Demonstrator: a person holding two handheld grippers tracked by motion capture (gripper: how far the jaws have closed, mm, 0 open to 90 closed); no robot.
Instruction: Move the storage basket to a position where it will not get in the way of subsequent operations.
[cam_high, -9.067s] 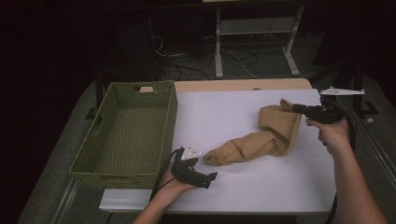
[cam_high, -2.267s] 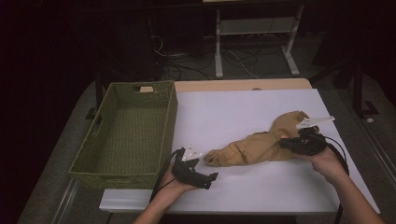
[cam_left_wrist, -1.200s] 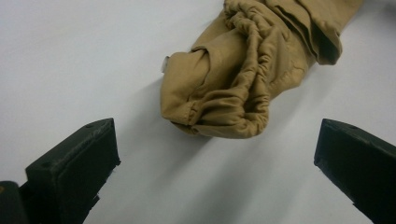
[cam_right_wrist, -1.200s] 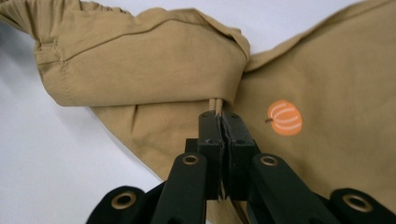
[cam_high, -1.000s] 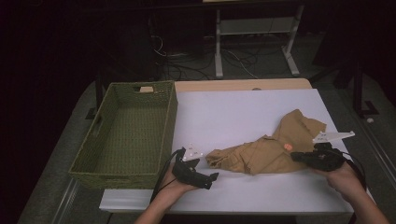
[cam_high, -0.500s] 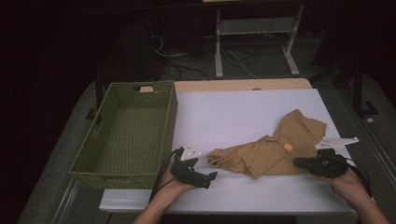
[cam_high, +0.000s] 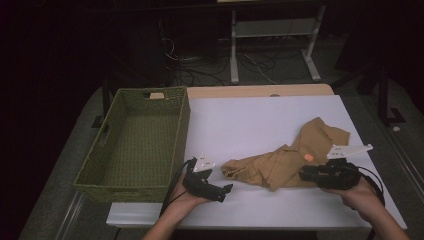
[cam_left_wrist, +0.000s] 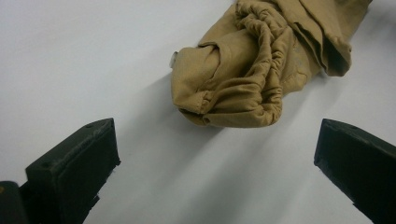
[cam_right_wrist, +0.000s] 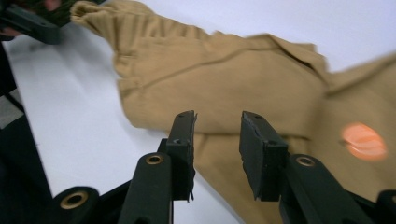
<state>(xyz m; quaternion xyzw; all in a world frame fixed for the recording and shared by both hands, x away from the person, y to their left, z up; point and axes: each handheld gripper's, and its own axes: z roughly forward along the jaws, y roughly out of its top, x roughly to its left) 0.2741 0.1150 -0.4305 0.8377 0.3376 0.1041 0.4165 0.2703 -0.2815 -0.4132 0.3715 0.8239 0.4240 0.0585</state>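
A tan garment (cam_high: 285, 165) lies crumpled on the white table (cam_high: 260, 115), with an orange mark (cam_high: 308, 157) near its right end. My right gripper (cam_high: 303, 174) rests at the garment's near right edge and points left. In the right gripper view its jaws (cam_right_wrist: 219, 119) have just been opening. They stand apart over the cloth (cam_right_wrist: 224, 79), and the pads pinch nothing. My left gripper (cam_high: 224, 192) lies on the table left of the garment and stands wide open (cam_left_wrist: 217, 135). The gathered cuff (cam_left_wrist: 233, 79) lies just ahead of its jaws, untouched.
A green woven basket (cam_high: 182, 125) stands at the table's left with nothing in it. Bare table surface stretches behind the garment. A desk frame and cables sit on the dark floor beyond the far edge.
My right gripper has slid toward the near edge, then a little left beside the garment. The garment has barely shifted. My left hand has kept still.
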